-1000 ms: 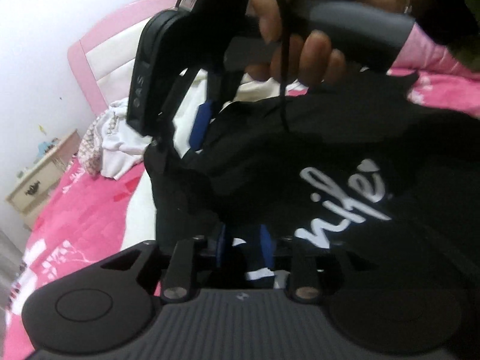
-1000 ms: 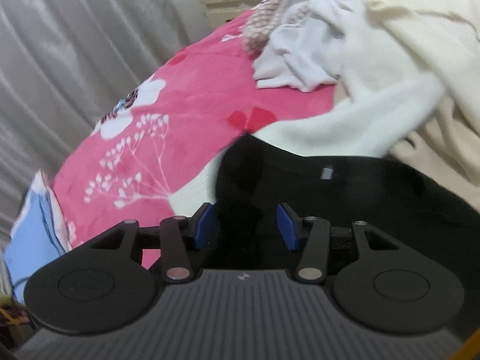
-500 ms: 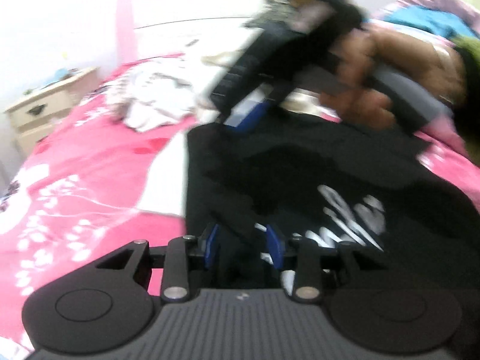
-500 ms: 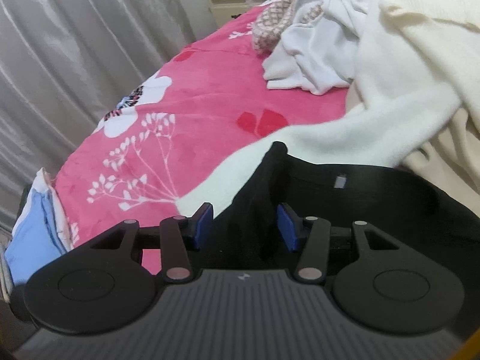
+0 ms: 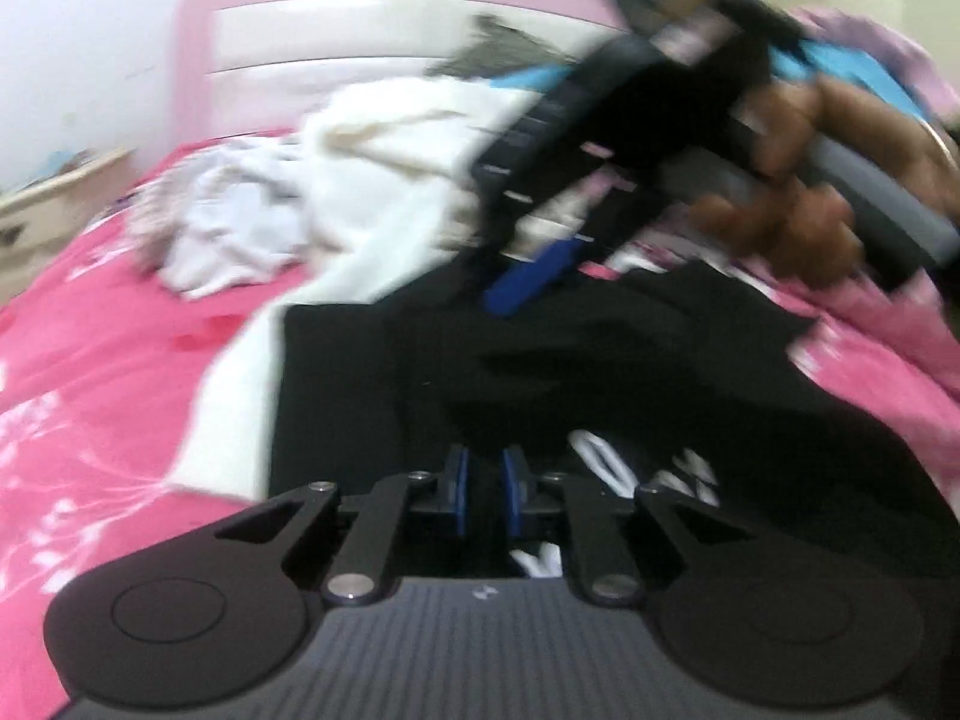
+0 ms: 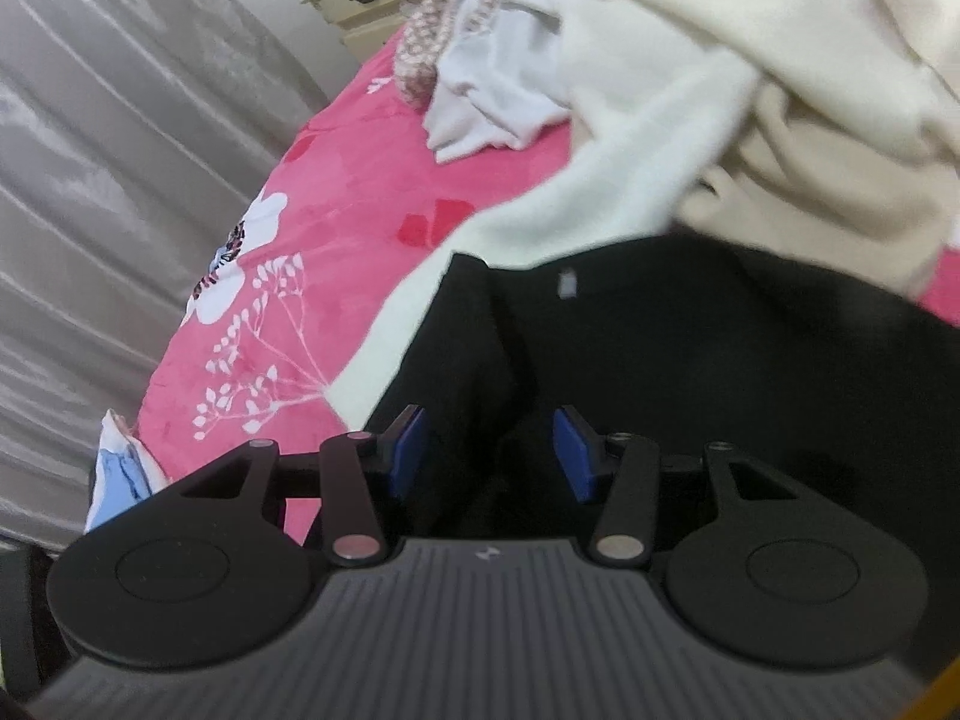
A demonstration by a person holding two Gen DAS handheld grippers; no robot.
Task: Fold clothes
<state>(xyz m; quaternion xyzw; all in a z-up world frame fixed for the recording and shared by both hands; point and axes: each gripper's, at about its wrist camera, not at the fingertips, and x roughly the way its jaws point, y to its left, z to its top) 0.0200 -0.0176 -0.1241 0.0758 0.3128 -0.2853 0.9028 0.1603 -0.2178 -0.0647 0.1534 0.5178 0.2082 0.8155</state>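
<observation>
A black T-shirt [image 5: 600,372] with white lettering lies spread on the pink bed. My left gripper [image 5: 483,474] is at its near edge, its jaws closing to a narrow gap with black fabric pinched between the blue pads. In the left wrist view my right gripper [image 5: 528,282], blurred and held by a hand [image 5: 798,204], is over the shirt's far edge. In the right wrist view the right gripper [image 6: 492,444] has its blue pads well apart, with a fold of the black T-shirt [image 6: 690,348] lying between them and no pad visibly pressing on it.
A cream sweater [image 6: 750,60] and white clothes [image 6: 498,102] are heaped beyond the shirt. A pink floral bedspread [image 6: 336,228] covers the bed. A nightstand [image 6: 372,0] and a grey curtain [image 6: 108,180] stand to the left. The pink headboard [image 5: 384,30] is behind.
The black shirt, bunched up close a second ago, now lies flatter on the bed. The right gripper has drawn back to its far edge. The left jaws have narrowed on fabric, and both views have rolled.
</observation>
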